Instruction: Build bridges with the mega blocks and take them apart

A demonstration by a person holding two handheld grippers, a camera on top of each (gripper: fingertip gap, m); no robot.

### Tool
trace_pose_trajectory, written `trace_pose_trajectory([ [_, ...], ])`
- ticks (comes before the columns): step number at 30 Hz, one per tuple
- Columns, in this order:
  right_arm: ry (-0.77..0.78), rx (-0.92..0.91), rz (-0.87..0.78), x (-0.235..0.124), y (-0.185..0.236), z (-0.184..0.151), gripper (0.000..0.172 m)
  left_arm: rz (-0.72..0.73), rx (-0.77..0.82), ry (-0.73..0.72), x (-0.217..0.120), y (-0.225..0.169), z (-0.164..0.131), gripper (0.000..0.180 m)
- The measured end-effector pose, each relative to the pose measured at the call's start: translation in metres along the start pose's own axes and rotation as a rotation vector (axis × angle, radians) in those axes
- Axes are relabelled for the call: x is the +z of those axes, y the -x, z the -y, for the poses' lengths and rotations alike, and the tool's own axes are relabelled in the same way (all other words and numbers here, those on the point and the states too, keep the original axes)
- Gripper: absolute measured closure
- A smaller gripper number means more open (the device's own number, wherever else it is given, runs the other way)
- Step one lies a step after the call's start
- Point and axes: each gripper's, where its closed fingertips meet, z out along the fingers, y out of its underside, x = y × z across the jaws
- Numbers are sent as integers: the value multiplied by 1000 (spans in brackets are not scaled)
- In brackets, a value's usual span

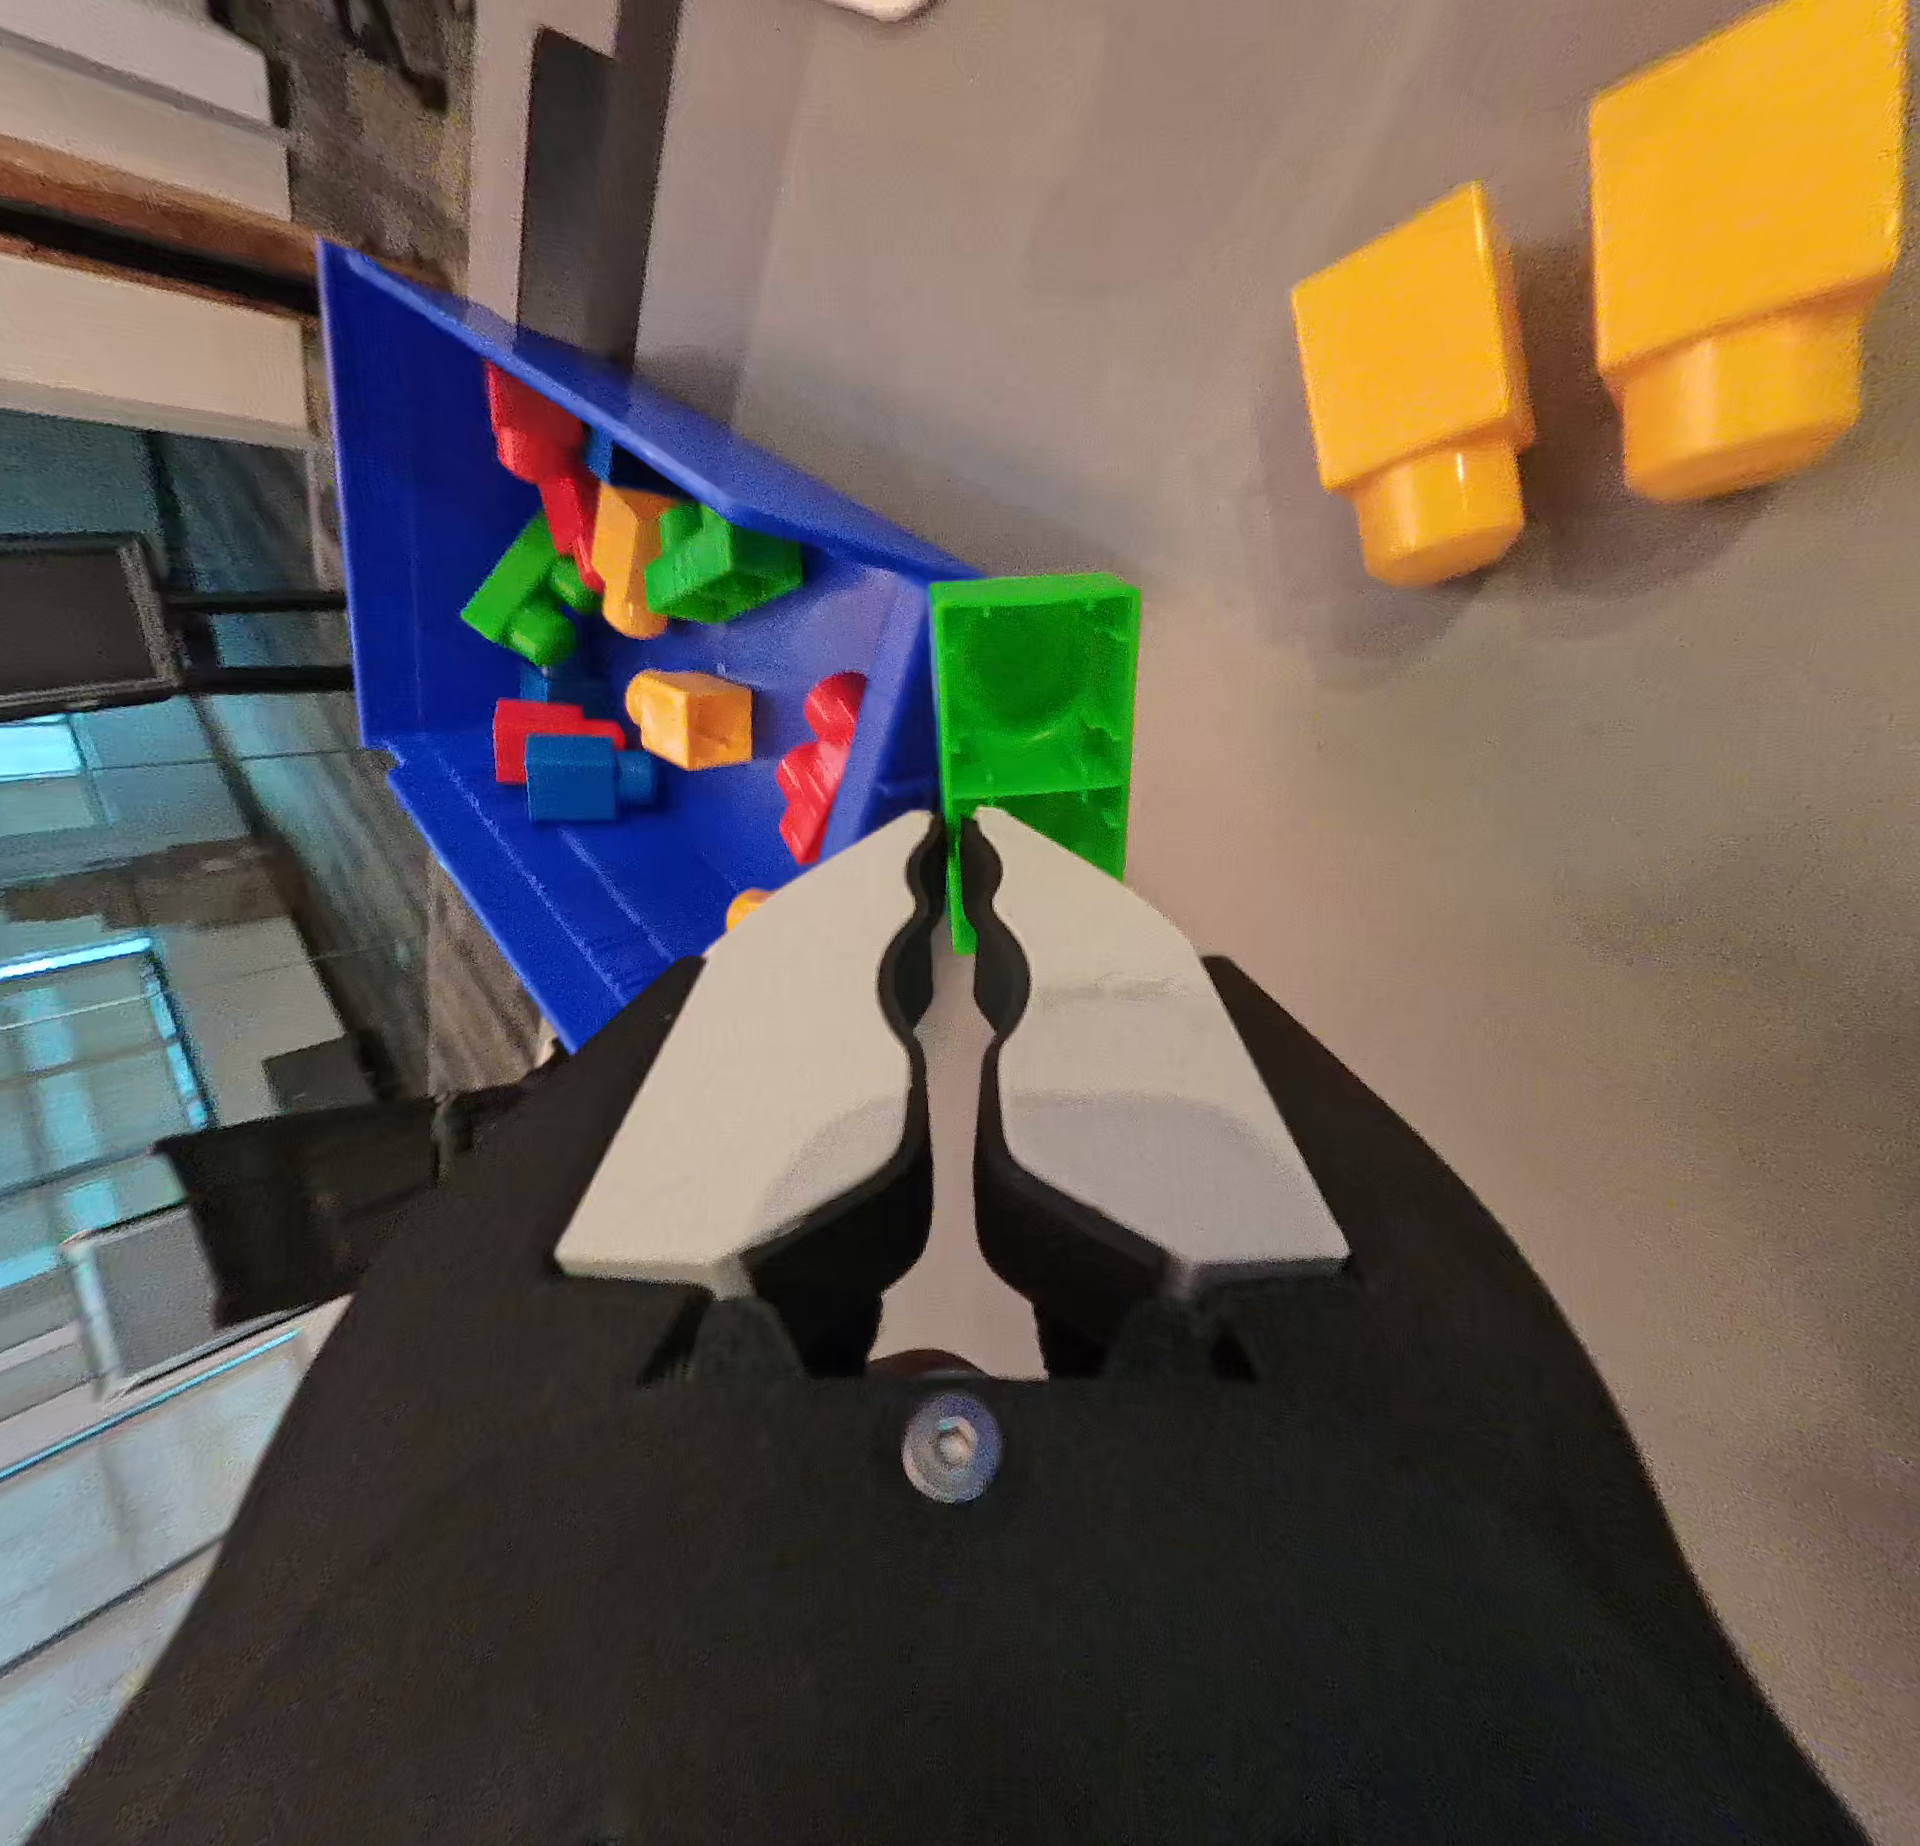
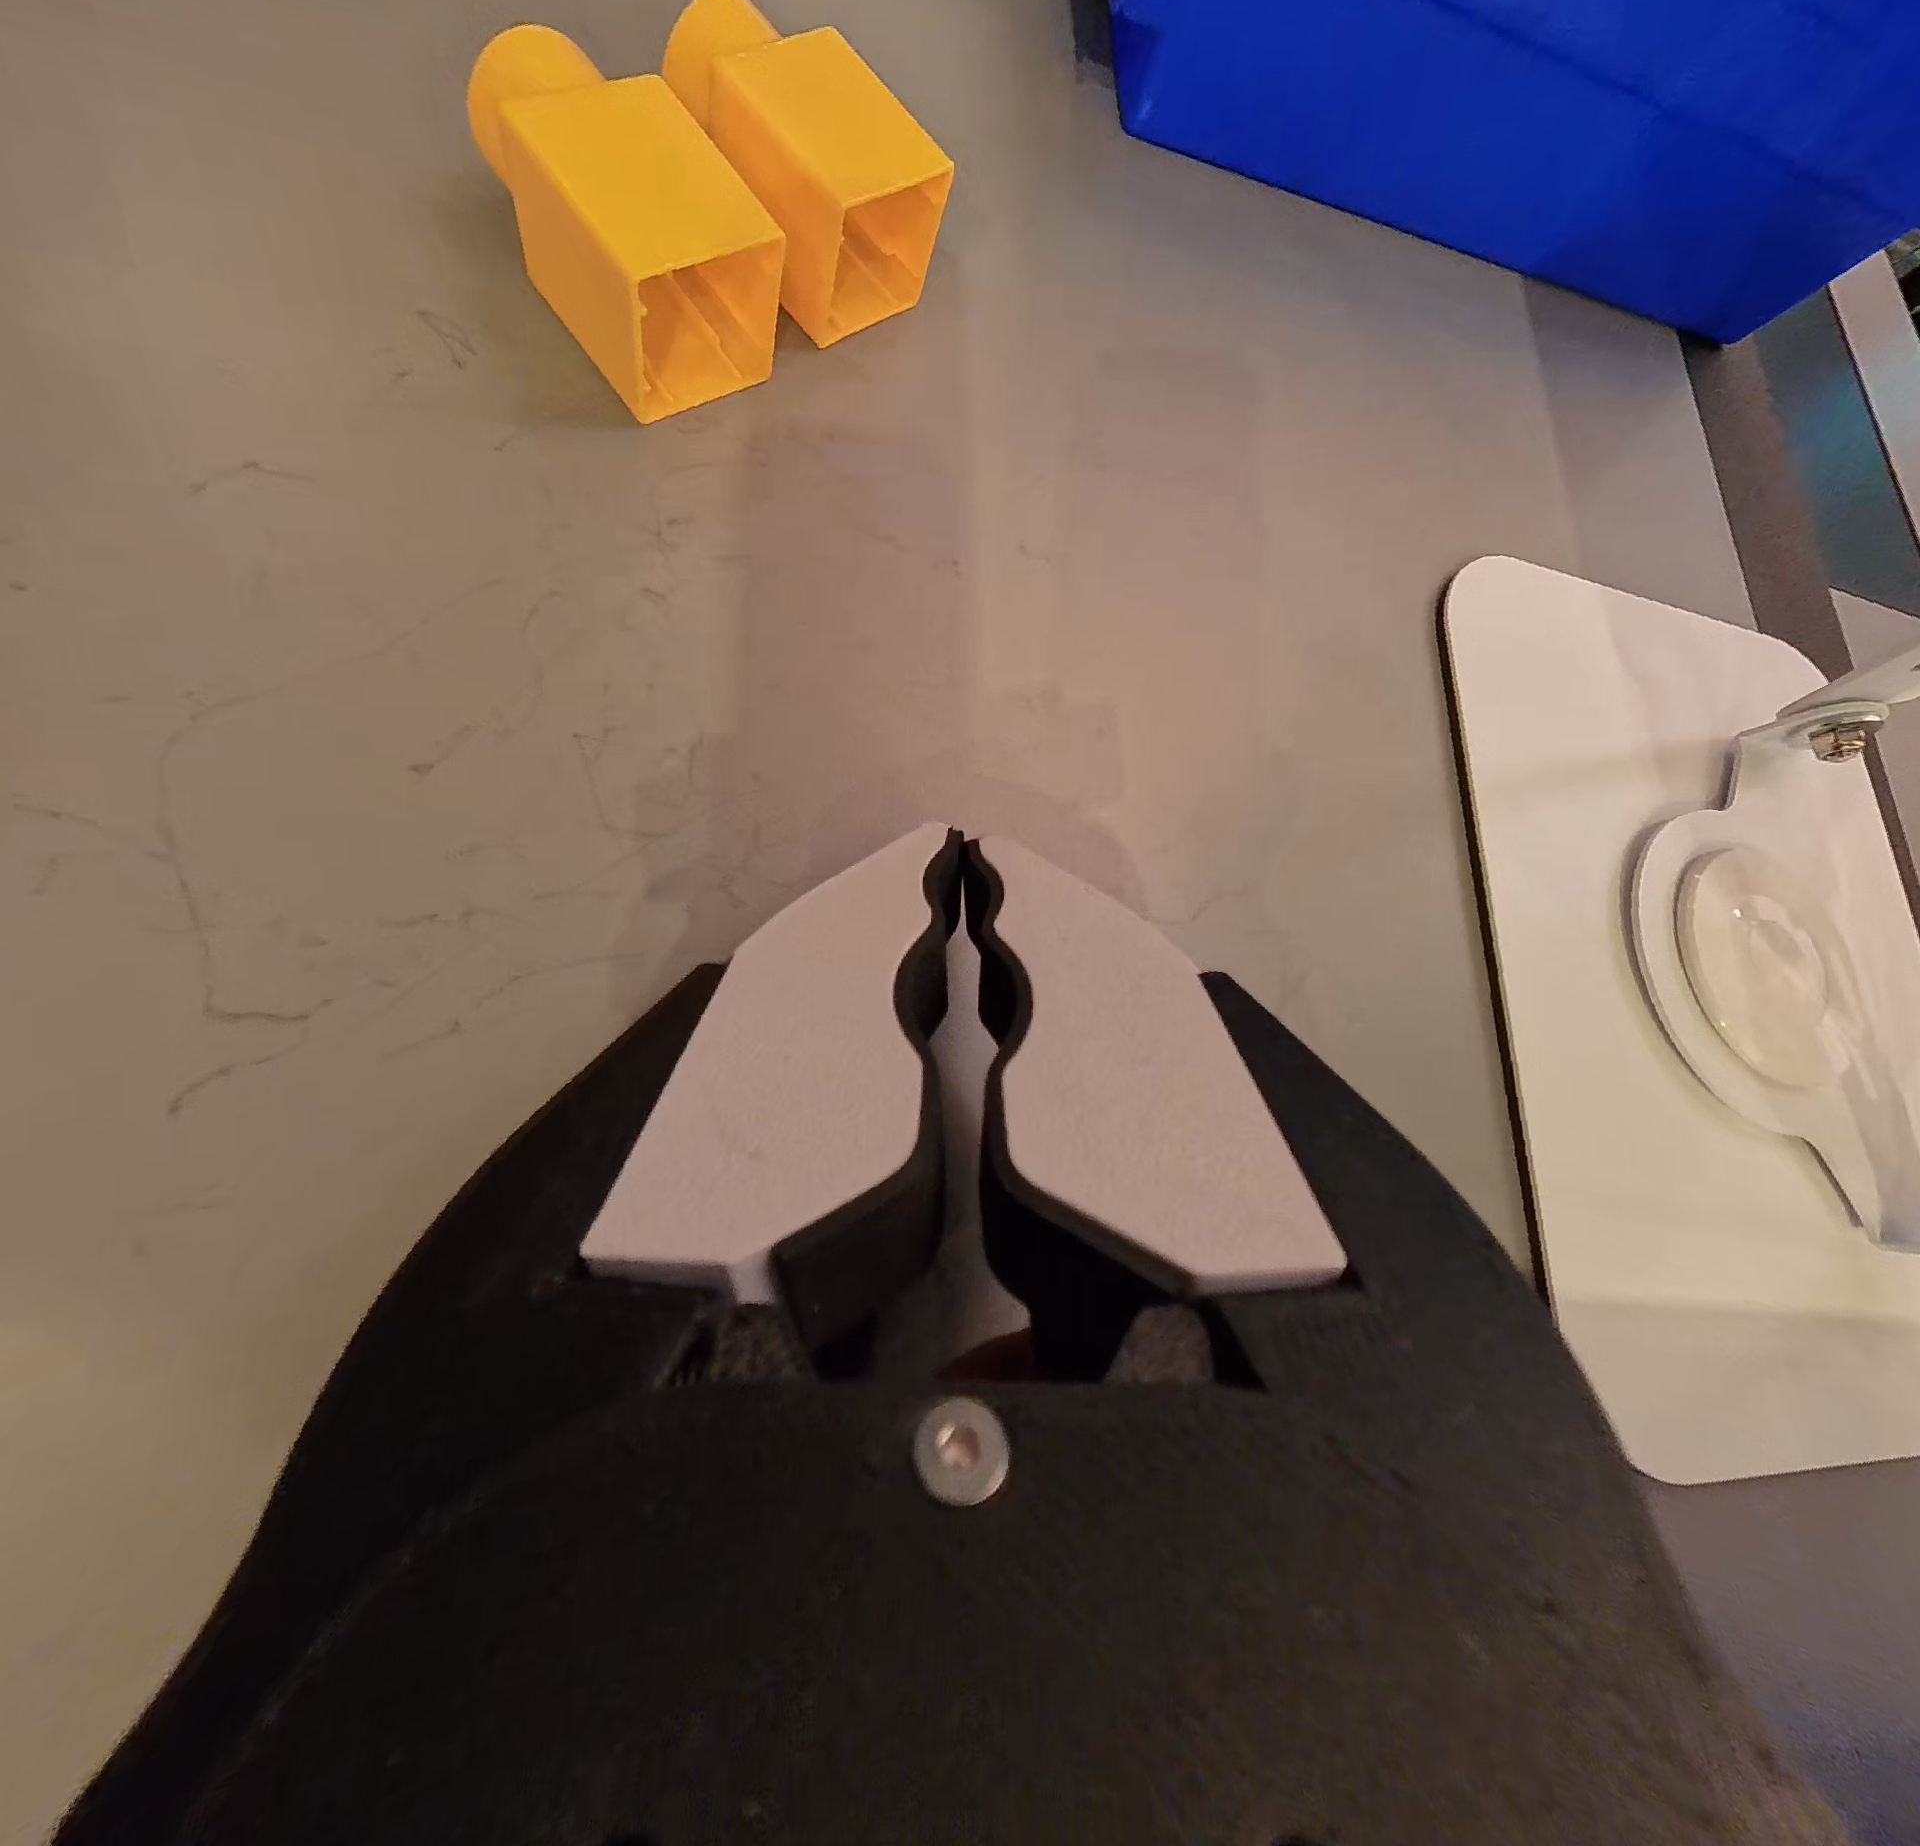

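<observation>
Left tool clamping a green block by its wall, right tool hovering with nothing in it.

I am holding the left tool (image 1: 954, 828) with its fingers pinched on one thin side wall of the green block (image 1: 1034, 695), whose hollow underside is facing my camera, just beside the blue bin (image 1: 416, 508) of mixed red, green, yellow and blue blocks. My right tool (image 2: 957, 842) is hanging over the grey surface (image 2: 312, 757), tips pressed together on nothing. Two yellow blocks (image 2: 707, 207) are lying side by side on the surface, well ahead of it, and a white plate (image 2: 1621, 965) is sitting to its right.
</observation>
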Motion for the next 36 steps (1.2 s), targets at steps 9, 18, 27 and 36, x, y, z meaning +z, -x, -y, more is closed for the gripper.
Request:
trace_pose_trajectory([
  [9,1,0,-2,0,0,0,172,9,39,161,26,-49,-18,178],
  [18,1,1,0,-1,0,-1,172,-35,28,194,28,-71,-21,174],
  [27,-107,-5,112,-4,10,18,162,-129,-184,33,5,-66,-30,152],
  [36,-229,-65,356,23,17,59,144,-96,-291,13,12,-51,-57,152],
])
